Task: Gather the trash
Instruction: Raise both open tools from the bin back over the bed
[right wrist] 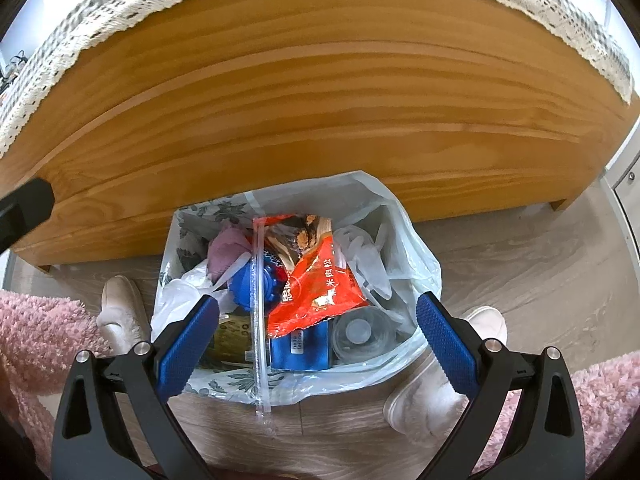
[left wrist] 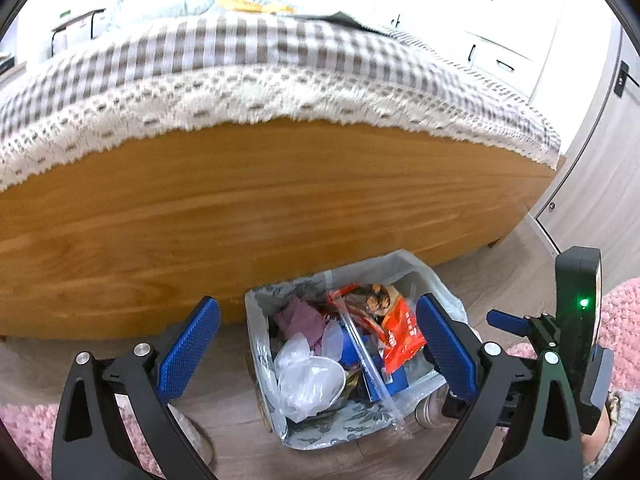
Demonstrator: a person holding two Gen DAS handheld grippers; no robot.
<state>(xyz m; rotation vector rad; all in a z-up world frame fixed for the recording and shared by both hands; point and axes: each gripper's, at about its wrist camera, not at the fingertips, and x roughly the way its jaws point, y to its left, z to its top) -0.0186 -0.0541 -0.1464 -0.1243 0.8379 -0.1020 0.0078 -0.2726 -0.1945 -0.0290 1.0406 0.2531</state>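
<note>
Left wrist view: left gripper [left wrist: 318, 344] nearest the lens, jaws wide apart, nothing between them. It hangs above the bin [left wrist: 444, 382], which stands on the wood floor [left wrist: 516, 276] just beside the bed frame [left wrist: 256, 216]. A plastic liner [left wrist: 404, 262] drapes over the bin's rim. Inside: a red snack packet [left wrist: 402, 334] toward the far right corner, crumpled clear plastic [left wrist: 310, 376] along the left wall, a pink wad [left wrist: 300, 318] at the far left corner. A clear strip [left wrist: 366, 358] lies diagonally across the pile — its near end pokes past the near rim.

Right wrist view: right gripper [right wrist: 318, 344] also spread and empty, directly over the bin. A blue ridged piece [right wrist: 244, 286] and a clear lidded cup [right wrist: 360, 334] show here. Slippered feet [right wrist: 432, 392] flank the bin.

Judgement: bin looks full; the likely step is gathering the liner. Take opposite rim edges, one per gripper, pinch film only — tuck the strip in first, or it may snag or pierce the liner.
</note>
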